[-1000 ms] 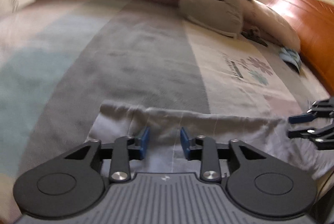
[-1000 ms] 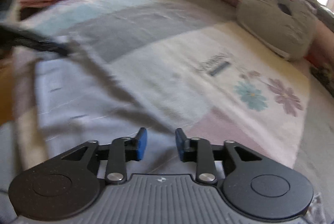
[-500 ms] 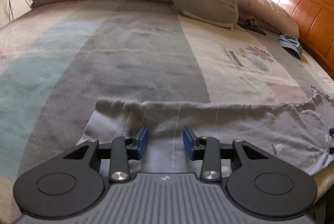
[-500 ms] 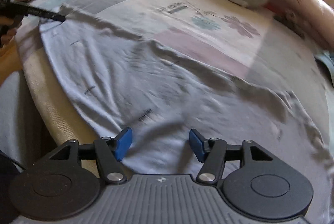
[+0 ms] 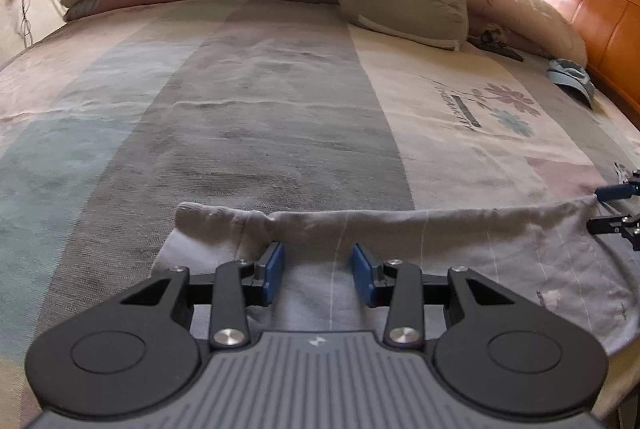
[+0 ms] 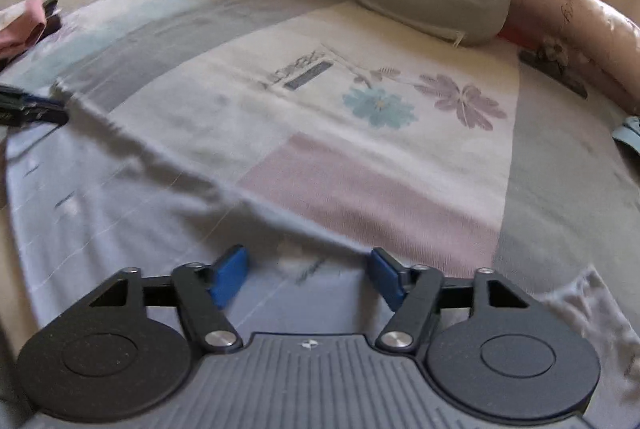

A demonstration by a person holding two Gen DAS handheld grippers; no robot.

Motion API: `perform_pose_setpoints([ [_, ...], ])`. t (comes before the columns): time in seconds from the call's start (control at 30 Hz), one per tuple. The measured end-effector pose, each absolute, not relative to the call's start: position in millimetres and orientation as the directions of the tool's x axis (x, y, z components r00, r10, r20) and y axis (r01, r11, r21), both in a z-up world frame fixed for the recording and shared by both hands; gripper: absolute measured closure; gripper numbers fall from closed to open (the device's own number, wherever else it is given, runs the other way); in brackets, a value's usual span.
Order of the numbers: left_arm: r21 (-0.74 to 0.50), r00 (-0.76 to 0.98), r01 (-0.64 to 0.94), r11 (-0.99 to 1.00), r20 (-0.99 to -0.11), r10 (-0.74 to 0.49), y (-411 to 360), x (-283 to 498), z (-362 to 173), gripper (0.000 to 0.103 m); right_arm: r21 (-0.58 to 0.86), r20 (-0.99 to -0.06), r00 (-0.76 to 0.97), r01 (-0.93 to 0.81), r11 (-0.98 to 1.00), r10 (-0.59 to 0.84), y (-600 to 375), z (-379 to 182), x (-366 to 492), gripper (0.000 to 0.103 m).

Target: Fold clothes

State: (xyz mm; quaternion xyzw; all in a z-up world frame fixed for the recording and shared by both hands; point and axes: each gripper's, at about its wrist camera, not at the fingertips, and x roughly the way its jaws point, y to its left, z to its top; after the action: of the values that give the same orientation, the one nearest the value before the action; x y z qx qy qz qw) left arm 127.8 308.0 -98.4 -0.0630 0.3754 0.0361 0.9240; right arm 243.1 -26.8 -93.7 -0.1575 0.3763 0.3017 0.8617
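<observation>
Cloth [image 5: 420,249] lies spread at the near edge of the bed [image 5: 260,133], its long axis running side to side under both tools. Left gripper [image 5: 318,271] hangs part-open over the left end, holding nothing. Right gripper [image 6: 308,275] sits over the far hem, jaws opening, nothing pinched; either looks equally near

Right-wrist view motion-blurred, pale garment [image 6: 120,213] cut off at its near edge, pink cloth [image 6: 20,25] partly out of frame
</observation>
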Motion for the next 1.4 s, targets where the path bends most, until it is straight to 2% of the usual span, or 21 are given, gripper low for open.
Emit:
perform_pose_setpoints([
  [0.07, -0.064, 0.704, -0.116, 0.991, -0.709, 0.037, 302.9, 128.7, -94.5, 0.064, -0.054, -0.744, 0.551, -0.614, 0.788, 0.379, -27.3, -92.4, 251.0, 0.028],
  [0.17, -0.016, 0.706, -0.082, 0.997, -0.707, 0.047, 290.3, 120.5, -84.4, 0.064, 0.019, -0.742, 0.526, -0.603, 0.797, 0.415, -45.3, -79.2, 251.4, 0.028],
  [0.27, 0.008, 0.731, 0.004, 1.000, -0.683, 0.002, 273.4, 104.2, -76.3, 0.054, -0.009, -0.726, 0.531, -0.642, 0.767, 0.436, -72.2, -62.2, 225.9, 0.028],
  [0.4, 0.048, 0.741, 0.094, 0.994, -0.671, -0.038, 252.0, 89.9, -78.4, 0.053, -0.032, -0.724, 0.525, -0.674, 0.738, 0.448, -117.0, -59.5, 187.1, 0.025],
  [0.53, 0.031, 0.699, 0.041, 0.999, -0.715, -0.007, 251.8, 93.6, -94.7, 0.051, -0.021, -0.771, 0.514, -0.611, 0.791, 0.376, -154.9, -84.1, 170.3, 0.023],
  [0.63, 0.016, 0.698, -0.014, 1.000, -0.716, 0.021, 256.8, 89.8, -97.7, 0.046, -0.012, -0.760, 0.535, -0.581, 0.814, 0.370, -182.2, -93.0, 151.7, 0.019],
  [0.67, 0.011, 0.697, -0.032, 0.999, -0.717, 0.030, 258.5, 88.6, -98.8, 0.046, -0.026, -0.762, 0.540, -0.578, 0.816, 0.358, -188.2, -94.0, 146.0, 0.014],
  [0.83, 0.057, 0.678, -0.046, 0.997, -0.732, 0.073, 243.5, 97.8, -81.6, 0.050, -0.051, -0.777, 0.544, -0.555, 0.830, 0.315, -206.2, -80.7, 145.0, 0.013],
  [1.0, 0.034, 0.699, 0.021, 0.999, -0.715, 0.009, 209.7, 110.7, -50.5, 0.047, -0.054, -0.707, 0.654, -0.430, 0.901, 0.270, -239.3, -68.7, 172.0, 0.013],
  [1.17, 0.021, 0.707, 0.134, 0.991, -0.703, -0.081, 156.4, 127.0, -31.0, 0.042, -0.094, -0.744, 0.657, -0.287, 0.953, 0.124, -284.0, -91.4, 184.0, 0.012],
  [1.23, 0.020, 0.702, 0.185, 0.983, -0.702, -0.118, 131.2, 135.6, -28.2, 0.041, -0.047, -0.751, 0.649, -0.234, 0.971, 0.120, -306.0, -96.4, 178.3, 0.007],
  [1.4, 0.006, 0.663, 0.341, 0.940, -0.710, -0.236, 58.7, 163.0, -27.0, 0.040, -0.011, -0.723, 0.683, -0.160, 0.987, 0.103, -336.5, -88.5, 165.3, 0.006],
])
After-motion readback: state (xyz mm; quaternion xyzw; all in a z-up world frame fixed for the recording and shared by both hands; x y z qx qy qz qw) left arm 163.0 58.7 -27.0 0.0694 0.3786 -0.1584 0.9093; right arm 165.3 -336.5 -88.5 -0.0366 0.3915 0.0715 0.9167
